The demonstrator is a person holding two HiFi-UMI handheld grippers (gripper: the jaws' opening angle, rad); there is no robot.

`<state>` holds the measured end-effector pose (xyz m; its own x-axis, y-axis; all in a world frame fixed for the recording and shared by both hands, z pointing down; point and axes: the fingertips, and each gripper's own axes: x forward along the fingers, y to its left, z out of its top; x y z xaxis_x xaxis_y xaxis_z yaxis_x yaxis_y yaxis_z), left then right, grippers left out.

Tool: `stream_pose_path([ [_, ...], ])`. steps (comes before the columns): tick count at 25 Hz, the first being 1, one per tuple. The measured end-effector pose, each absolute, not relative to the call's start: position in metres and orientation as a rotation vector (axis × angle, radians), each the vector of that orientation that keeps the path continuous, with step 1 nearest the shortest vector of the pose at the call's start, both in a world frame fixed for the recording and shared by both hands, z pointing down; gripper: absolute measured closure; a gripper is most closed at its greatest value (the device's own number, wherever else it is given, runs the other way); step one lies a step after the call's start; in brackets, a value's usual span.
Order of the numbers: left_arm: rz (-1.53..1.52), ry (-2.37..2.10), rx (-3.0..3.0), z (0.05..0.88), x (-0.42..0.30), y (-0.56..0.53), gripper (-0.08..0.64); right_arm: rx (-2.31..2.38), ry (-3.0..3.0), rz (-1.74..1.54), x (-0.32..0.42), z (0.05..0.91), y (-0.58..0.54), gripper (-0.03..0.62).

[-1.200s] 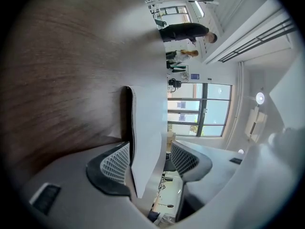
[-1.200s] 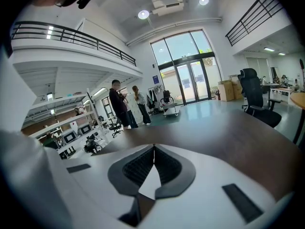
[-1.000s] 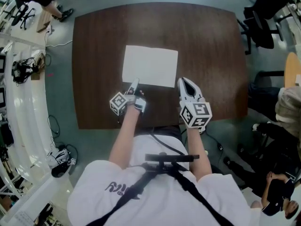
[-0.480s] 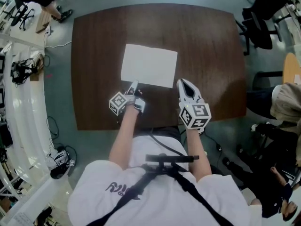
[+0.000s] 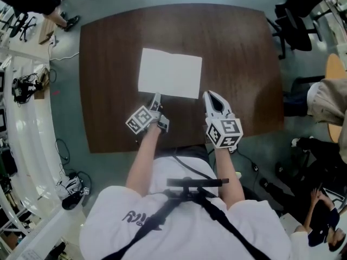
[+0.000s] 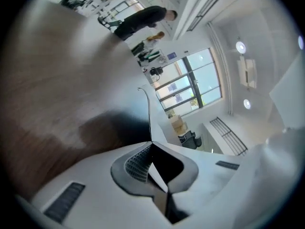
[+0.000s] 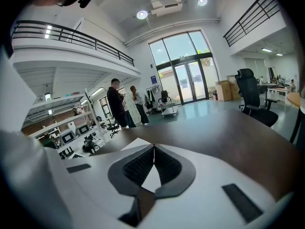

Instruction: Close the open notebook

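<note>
The open notebook (image 5: pixel 170 73) lies white and flat on the dark brown table (image 5: pixel 233 53). My left gripper (image 5: pixel 157 97) is at its near left corner, rolled to one side. In the left gripper view the left gripper (image 6: pixel 151 144) is shut on a thin page edge (image 6: pixel 148 113) that rises from between the pads. My right gripper (image 5: pixel 209 95) rests just off the notebook's near right corner. In the right gripper view the right gripper (image 7: pixel 153 148) is shut with nothing in it, and a notebook corner (image 7: pixel 135 145) shows just beyond its tips.
Black office chairs (image 5: pixel 295 20) stand past the table's right edge, and a seated person (image 5: pixel 325 99) is further right. A white workbench (image 5: pixel 27 107) with cables runs along the left. Two people (image 7: pixel 116 104) stand far beyond the table.
The left gripper has shut on the notebook's near left page corner, rolled about its axis and lifted slightly. The right gripper has stayed where it was.
</note>
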<state>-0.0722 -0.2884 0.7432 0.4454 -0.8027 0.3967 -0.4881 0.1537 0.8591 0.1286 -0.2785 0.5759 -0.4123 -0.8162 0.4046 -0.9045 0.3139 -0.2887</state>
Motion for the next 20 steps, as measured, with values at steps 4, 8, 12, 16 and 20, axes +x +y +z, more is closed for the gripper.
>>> stream_pose_path([
  [4,0.022,-1.315,1.759,0.735,-0.06,-0.286,0.548,1.61,-2.383,0.72,0.136,0.575,-0.279,0.588],
  [8,0.414,-1.381,2.063,0.722,-0.037,-0.288,0.548,1.629,-2.373,0.727,0.142,0.577,-0.275,0.588],
  [12,0.769,-1.305,2.272,0.728,-0.007,-0.284,0.548,1.663,-2.357,0.74,0.154,0.577,-0.272,0.588],
  [16,1.089,-1.143,2.381,0.747,0.021,-0.277,0.549,1.708,-2.339,0.749,0.167,0.577,-0.27,0.588],
  [20,1.343,-0.984,2.401,0.764,0.042,-0.276,0.548,1.749,-2.318,0.765,0.18,0.579,-0.269,0.588],
])
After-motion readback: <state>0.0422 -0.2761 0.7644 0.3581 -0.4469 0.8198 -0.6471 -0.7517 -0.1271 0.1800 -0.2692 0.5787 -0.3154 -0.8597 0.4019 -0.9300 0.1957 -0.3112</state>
